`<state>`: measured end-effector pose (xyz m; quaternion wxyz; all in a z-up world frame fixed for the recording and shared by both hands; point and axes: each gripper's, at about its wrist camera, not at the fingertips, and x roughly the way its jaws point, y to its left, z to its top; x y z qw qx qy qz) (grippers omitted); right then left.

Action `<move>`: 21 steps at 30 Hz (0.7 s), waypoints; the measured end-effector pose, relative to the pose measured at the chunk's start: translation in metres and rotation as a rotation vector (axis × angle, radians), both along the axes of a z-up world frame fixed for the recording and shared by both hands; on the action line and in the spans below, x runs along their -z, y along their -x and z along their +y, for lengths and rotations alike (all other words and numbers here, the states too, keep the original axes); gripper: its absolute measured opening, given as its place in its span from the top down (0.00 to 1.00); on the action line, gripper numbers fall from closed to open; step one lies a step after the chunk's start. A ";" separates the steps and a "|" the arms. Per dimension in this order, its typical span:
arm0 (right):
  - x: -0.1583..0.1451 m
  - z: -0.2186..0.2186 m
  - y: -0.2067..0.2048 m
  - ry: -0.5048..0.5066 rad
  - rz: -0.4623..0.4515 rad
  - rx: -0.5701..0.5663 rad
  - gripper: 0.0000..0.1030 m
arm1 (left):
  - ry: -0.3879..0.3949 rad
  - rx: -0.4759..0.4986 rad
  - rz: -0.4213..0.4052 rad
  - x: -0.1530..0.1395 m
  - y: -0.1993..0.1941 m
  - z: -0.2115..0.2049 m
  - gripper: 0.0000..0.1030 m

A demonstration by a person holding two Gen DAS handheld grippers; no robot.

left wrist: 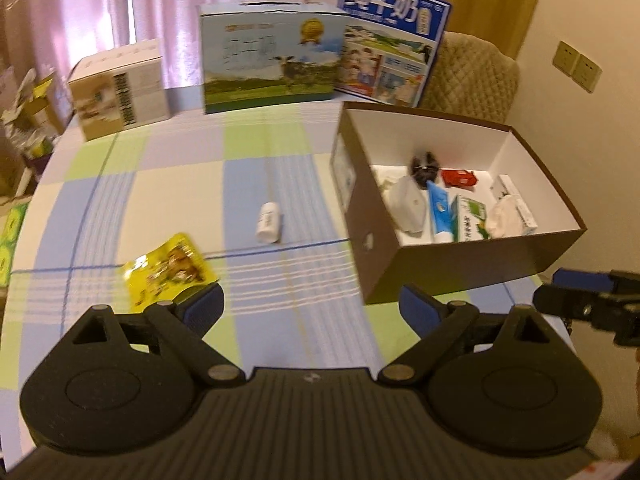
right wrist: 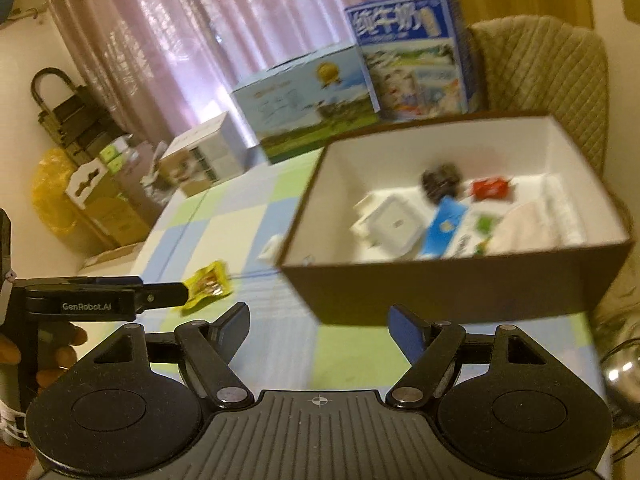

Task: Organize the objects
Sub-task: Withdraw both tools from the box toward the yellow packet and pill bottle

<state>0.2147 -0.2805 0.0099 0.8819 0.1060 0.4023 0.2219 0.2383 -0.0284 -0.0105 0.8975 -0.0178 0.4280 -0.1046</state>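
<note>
A brown box with a white inside [left wrist: 368, 216] [right wrist: 460, 280] stands on the checked tablecloth and holds several small items: a white charger [left wrist: 410, 204], a blue tube [left wrist: 440, 210], a red packet [left wrist: 460, 178] and green-white cartons. A white bottle [left wrist: 269, 222] lies on the cloth left of the box. A yellow snack packet [left wrist: 168, 270] [right wrist: 206, 286] lies nearer, just beyond my left gripper's left finger. My left gripper [left wrist: 312, 304] is open and holds nothing. My right gripper [right wrist: 318, 326] is open too, hovering before the box's near wall.
Three cartons stand at the table's far edge: a beige one [left wrist: 120, 88], a blue milk carton [left wrist: 272, 58] and a tall blue one [left wrist: 390, 40]. A padded chair [left wrist: 472, 76] is behind the box. Boxes and bags [right wrist: 80, 184] crowd the floor at left. A hand [right wrist: 60, 356] holds the left gripper.
</note>
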 end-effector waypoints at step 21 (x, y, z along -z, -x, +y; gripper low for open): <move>0.057 0.109 -0.006 0.020 0.092 -0.118 0.29 | 0.001 -0.184 0.066 0.034 0.029 0.084 0.10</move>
